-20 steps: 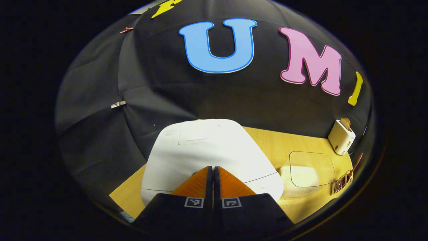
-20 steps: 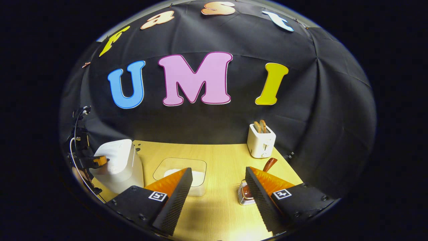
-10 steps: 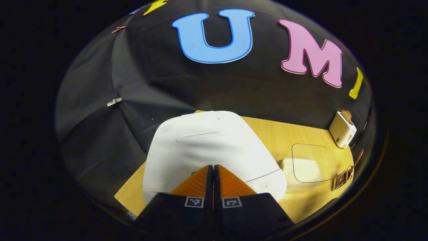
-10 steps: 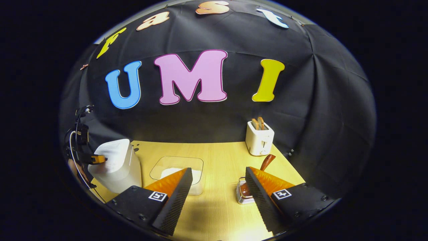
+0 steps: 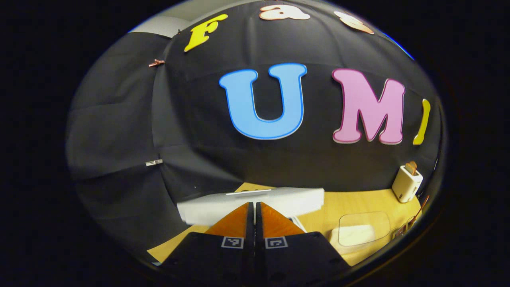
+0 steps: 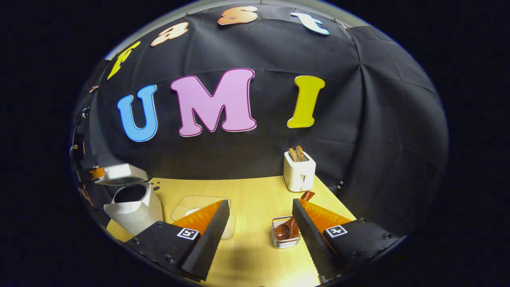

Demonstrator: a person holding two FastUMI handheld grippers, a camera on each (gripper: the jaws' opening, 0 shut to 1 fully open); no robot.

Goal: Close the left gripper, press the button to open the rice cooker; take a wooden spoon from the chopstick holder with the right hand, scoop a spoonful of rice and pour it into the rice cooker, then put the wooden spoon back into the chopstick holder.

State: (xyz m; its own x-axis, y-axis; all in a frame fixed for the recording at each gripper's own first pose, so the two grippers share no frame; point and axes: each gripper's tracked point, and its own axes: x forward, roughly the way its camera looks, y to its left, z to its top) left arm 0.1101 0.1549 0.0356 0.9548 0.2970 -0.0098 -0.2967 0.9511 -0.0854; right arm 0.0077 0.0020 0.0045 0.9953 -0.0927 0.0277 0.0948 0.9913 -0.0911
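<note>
Smooth white plastic rice cooker, glossy wooden spoon, wire chopstick holder

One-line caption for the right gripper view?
Open hand-held gripper faces spoon in holder; cooker lid up.

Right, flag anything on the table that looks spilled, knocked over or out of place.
Nothing stands out. The rice cooker stands upright with its lid up, the spoon sits in its wire holder, and the toaster is upright. No rice is spilled on the table.

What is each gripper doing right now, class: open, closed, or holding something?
Left gripper: closed, fingers together, holding nothing, at the rice cooker lid.
Right gripper: open, empty, near the wooden spoon.
</note>
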